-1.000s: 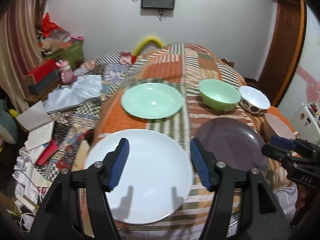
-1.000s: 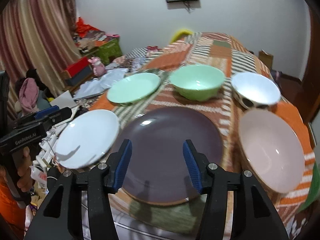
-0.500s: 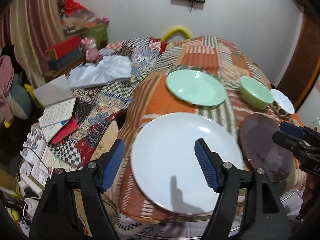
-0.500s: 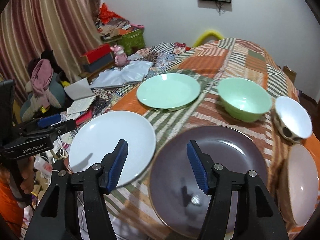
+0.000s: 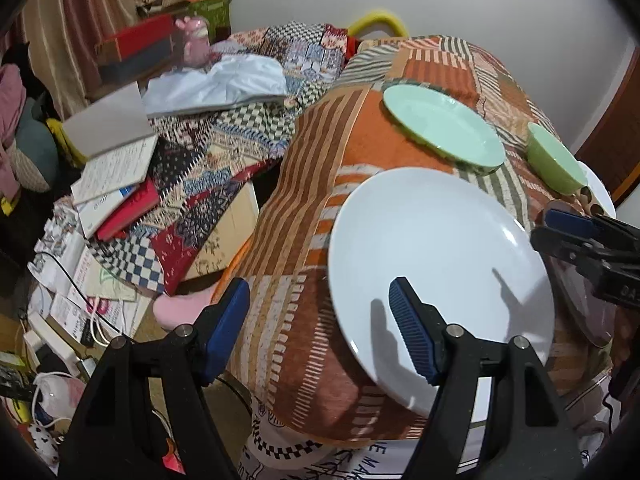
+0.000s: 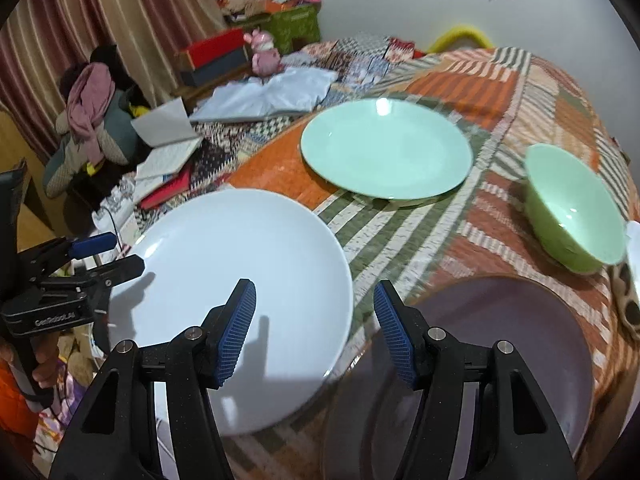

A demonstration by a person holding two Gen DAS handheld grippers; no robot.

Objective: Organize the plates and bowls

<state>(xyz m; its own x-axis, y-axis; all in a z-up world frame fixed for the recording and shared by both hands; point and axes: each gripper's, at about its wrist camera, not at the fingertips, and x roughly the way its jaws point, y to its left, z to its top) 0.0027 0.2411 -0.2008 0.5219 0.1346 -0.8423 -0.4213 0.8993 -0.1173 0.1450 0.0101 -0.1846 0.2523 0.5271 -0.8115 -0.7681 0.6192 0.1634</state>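
1. Left claw [image 5: 318, 328]: jaws spread, nothing pinched. It hangs over the near left edge of the white plate [image 5: 436, 280]; one blue pad sits above the plate's surface, the other out over the draped side of the table. No contact that I can make out.
2. Right claw [image 6: 314, 332]: jaws spread, nothing between the pads. It hovers over the seam where the white plate's right rim meets the purple plate [image 6: 480, 360]. Left pad above white, right pad above the striped cloth [image 6: 400, 236] just short of purple.
3. Both claws bracket the white plate, one at each side. My read: a two-sided pickup of that plate is being lined up, not yet started.
4. Layout on the table: white plate near left, its near rim overhanging the table edge; purple plate near right, touching or just beside it; mint green plate [image 6: 386, 154] further back; green bowl [image 6: 574, 208] back right, with a white bowl [image 5: 598, 194] just beside it, mostly cut off in both views.
5. Progress: nothing stacked, every dish lies flat and separate. Task looks to be at its very start.
6. Left to do, as I judge it: gather the three plates into one pile, nest the bowls.
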